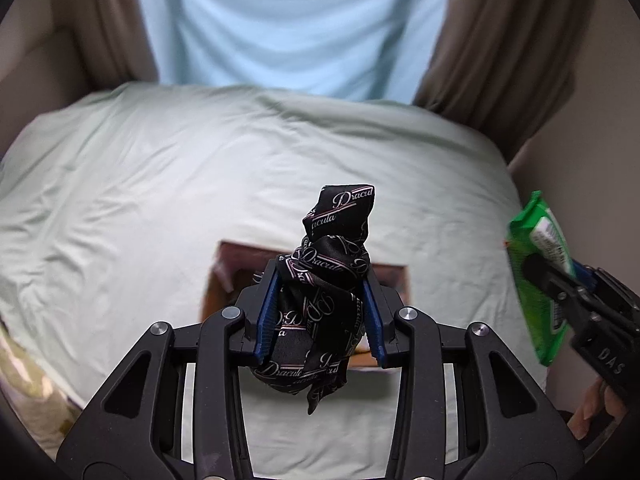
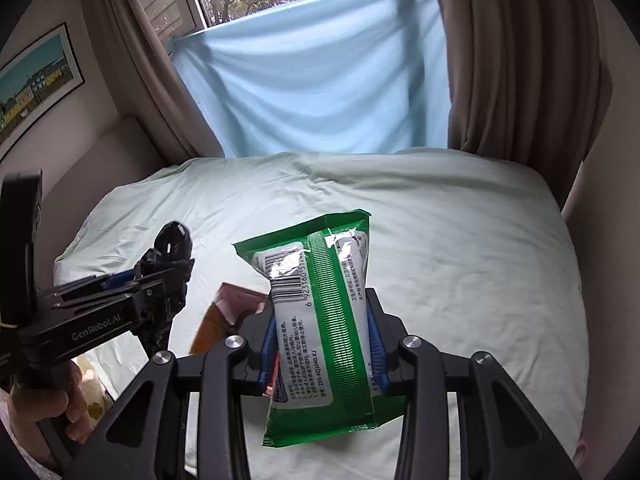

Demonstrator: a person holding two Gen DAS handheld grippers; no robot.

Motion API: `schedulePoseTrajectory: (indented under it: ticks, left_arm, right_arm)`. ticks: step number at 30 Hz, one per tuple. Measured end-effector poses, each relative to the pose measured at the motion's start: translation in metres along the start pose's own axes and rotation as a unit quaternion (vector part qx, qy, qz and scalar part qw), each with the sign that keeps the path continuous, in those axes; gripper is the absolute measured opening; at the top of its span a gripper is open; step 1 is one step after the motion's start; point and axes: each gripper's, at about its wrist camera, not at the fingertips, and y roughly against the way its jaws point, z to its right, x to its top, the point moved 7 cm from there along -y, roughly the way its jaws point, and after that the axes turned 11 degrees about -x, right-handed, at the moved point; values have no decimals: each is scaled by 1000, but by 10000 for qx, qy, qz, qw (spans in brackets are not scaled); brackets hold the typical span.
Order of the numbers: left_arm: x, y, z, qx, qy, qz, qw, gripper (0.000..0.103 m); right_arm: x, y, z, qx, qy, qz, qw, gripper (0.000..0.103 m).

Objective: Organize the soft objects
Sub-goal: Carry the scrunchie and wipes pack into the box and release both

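Note:
My left gripper [image 1: 320, 300] is shut on a crumpled black cloth [image 1: 332, 280] printed with pale script; the cloth sticks up past the blue pads and hangs below them. From the right wrist view the same gripper [image 2: 160, 276] and cloth [image 2: 172, 240] show at the left, raised over the bed. My right gripper [image 2: 322, 332] is shut on a green pack of wet wipes [image 2: 320, 320], white label and barcode facing the camera. In the left wrist view that pack [image 1: 536, 264] sits at the right edge. Below both lies an open brown cardboard box [image 1: 236, 268] on the bed, partly hidden.
A pale green bed sheet [image 2: 440, 240] covers the bed. Behind it hang a light blue cloth [image 2: 320, 80] and brown curtains [image 2: 520, 60] at a window. A framed picture [image 2: 36, 80] is on the left wall. A floral fabric [image 1: 36, 392] lies at the bed's near left.

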Motion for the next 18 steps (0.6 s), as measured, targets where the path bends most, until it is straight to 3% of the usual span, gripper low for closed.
schedulePoseTrajectory:
  ticks: [8, 18]
  left_arm:
    - [-8, -15, -88, -23, 75, -306, 9995, 34]
    - [-9, -76, -143, -238, 49, -880, 9958, 34]
  right_arm:
    - [-10, -33, -68, -117, -179, -326, 9992, 35]
    - [-23, -98, -115, -279, -592, -814, 9945, 35]
